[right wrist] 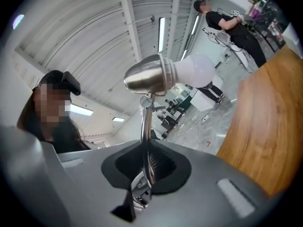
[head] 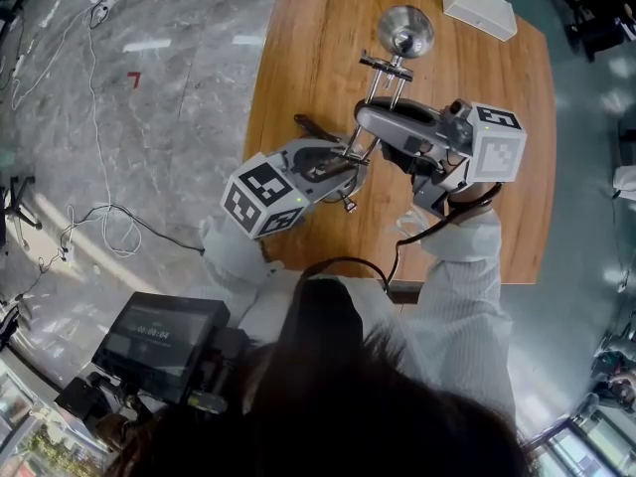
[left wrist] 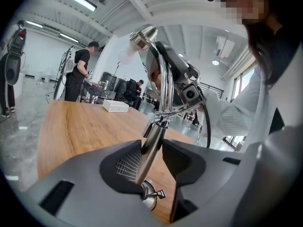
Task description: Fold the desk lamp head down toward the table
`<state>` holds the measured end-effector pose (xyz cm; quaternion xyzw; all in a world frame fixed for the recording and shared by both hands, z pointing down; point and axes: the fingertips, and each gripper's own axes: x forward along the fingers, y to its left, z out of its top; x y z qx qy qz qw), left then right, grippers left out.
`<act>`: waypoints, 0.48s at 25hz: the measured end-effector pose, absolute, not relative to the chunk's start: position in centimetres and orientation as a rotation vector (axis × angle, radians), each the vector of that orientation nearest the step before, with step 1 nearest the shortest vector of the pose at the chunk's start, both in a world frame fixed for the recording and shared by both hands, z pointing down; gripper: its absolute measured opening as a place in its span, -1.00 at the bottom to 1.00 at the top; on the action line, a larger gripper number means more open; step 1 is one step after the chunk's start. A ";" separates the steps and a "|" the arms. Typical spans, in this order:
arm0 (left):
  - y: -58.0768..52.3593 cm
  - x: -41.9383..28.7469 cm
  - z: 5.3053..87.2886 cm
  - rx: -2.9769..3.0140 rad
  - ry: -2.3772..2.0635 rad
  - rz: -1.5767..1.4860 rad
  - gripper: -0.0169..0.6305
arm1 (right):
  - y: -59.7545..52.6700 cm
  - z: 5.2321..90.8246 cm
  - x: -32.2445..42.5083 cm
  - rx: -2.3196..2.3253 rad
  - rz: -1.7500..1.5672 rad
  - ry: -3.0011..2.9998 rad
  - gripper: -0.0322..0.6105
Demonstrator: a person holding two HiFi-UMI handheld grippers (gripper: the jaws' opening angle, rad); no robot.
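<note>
Desk lamp (head: 390, 85): stands on the wooden table (head: 298, 58), with its head (head: 404, 30) raised high
Left gripper (left wrist: 152, 156): we pinch the lower rod (left wrist: 156, 136) low down, close to the table
Right gripper (right wrist: 146, 167): we pinch the thin upper rod (right wrist: 146, 122) just below the head
Key relation: the head lies straight beyond our right jaws, along the rod, so our right hand is nearer
Next move, in our judgement: right swings the rod down while left steadies the lamp

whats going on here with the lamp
A person is working a chrome desk lamp on the wooden table with two handheld grippers. The left gripper is clamped on the lower post near the base, the right gripper on the upper arm just below the lamp head. The head is up, not yet folded down.
</note>
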<state>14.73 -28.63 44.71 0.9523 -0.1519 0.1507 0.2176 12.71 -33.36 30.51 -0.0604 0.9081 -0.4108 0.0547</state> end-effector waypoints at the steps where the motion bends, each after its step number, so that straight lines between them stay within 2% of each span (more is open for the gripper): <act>1: -28.6 14.7 44.7 2.637 -0.422 0.419 -0.53 | -33.8 30.8 13.0 -0.198 -1.286 2.725 -0.83; 12: -28.7 14.9 44.9 2.640 -0.425 0.430 -0.53 | -39.0 37.1 15.1 -0.203 -1.801 2.194 -0.79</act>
